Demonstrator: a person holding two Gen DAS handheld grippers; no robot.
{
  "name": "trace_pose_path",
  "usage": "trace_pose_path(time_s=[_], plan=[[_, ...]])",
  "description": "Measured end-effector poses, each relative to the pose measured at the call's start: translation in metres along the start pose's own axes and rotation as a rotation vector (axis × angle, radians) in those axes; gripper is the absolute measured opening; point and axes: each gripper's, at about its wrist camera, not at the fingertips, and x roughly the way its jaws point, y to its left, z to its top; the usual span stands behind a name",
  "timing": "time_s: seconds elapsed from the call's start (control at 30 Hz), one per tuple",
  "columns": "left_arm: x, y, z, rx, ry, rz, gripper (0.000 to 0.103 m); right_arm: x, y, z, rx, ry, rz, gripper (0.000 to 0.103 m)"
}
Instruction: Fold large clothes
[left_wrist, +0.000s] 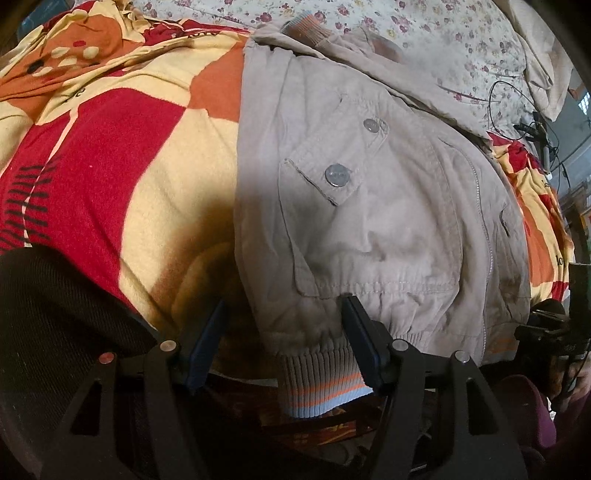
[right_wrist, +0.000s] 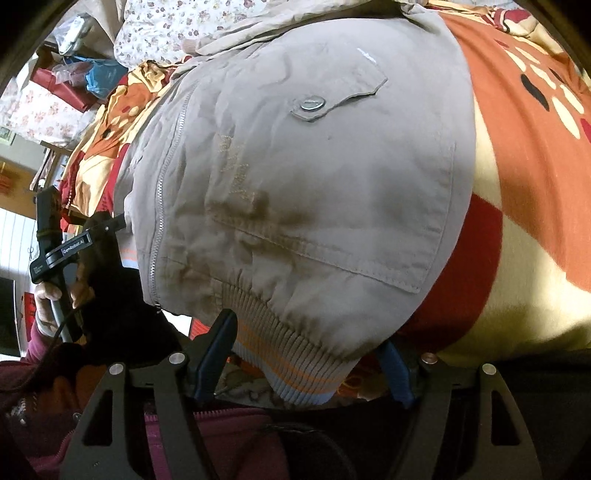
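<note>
Red, orange and cream blanket (left_wrist: 122, 155) covers the bed under a beige jacket (left_wrist: 369, 206). Left tongs (left_wrist: 284, 325) and right tongs (right_wrist: 306, 354) both gape wide around the jacket's ribbed hem (right_wrist: 295, 365), one at each front corner.

"GenRobot.AI" stands in white letters on the black body of the left gripper (right_wrist: 70, 247), seen from the right wrist view. The blanket (left_wrist: 122, 155) carries small dark script (partly cut off by folds) that reads roughly "love"; other lettering is too blurred to read.
</note>
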Motion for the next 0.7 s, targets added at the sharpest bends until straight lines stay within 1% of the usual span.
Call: trace_pose_path(time_s=[0.07,0.13,0.2,0.23,0.3,0.33,0.37,0.43,0.5,0.57,0.6,0.63,0.67,0.7], plan=[[0.000,0.000,-0.001,0.000,0.005,-0.001,0.064,0.000,0.000,-0.001,-0.010,-0.008,-0.014,0.070],[-0.001,0.001,-0.003,-0.004,0.014,-0.007,0.064,-0.005,0.005,-0.003,-0.056,-0.018,-0.058,0.049],[0.000,0.003,-0.005,-0.010,0.025,-0.016,0.064,-0.013,0.008,-0.003,-0.073,-0.046,-0.033,0.044],[0.000,0.003,-0.006,-0.012,0.030,-0.021,0.064,-0.016,0.009,-0.001,-0.077,-0.062,-0.009,0.043],[0.003,0.003,-0.007,-0.017,0.037,-0.019,0.064,-0.016,0.010,0.000,-0.086,-0.068,-0.001,0.043],[0.004,0.003,-0.006,-0.022,0.041,-0.018,0.064,-0.012,0.009,0.002,-0.079,-0.061,0.001,0.047],[0.005,0.002,-0.006,-0.023,0.043,-0.017,0.064,-0.008,0.007,0.003,-0.064,-0.058,0.003,0.048],[0.007,0.000,-0.006,-0.011,0.044,-0.009,0.064,-0.002,0.002,0.004,-0.018,-0.062,0.028,0.060],[0.007,-0.001,-0.006,0.000,0.044,-0.008,0.064,-0.001,0.002,0.004,-0.010,-0.069,0.035,0.061],[0.006,-0.004,-0.006,0.015,0.056,-0.038,0.040,-0.006,0.006,0.004,-0.027,-0.090,0.031,0.051],[0.005,-0.007,-0.005,0.030,0.064,-0.064,0.022,-0.010,0.008,0.003,-0.036,-0.109,0.035,0.028],[0.000,-0.009,-0.005,0.046,0.048,-0.056,0.017,-0.014,0.010,0.004,-0.045,-0.127,0.046,0.016],[-0.005,-0.012,-0.004,0.066,0.025,-0.052,0.013,-0.019,0.011,0.004,-0.048,-0.146,0.062,0.016],[-0.011,-0.013,-0.003,0.070,0.012,-0.067,0.012,-0.023,0.013,0.005,-0.051,-0.161,0.076,0.016]])
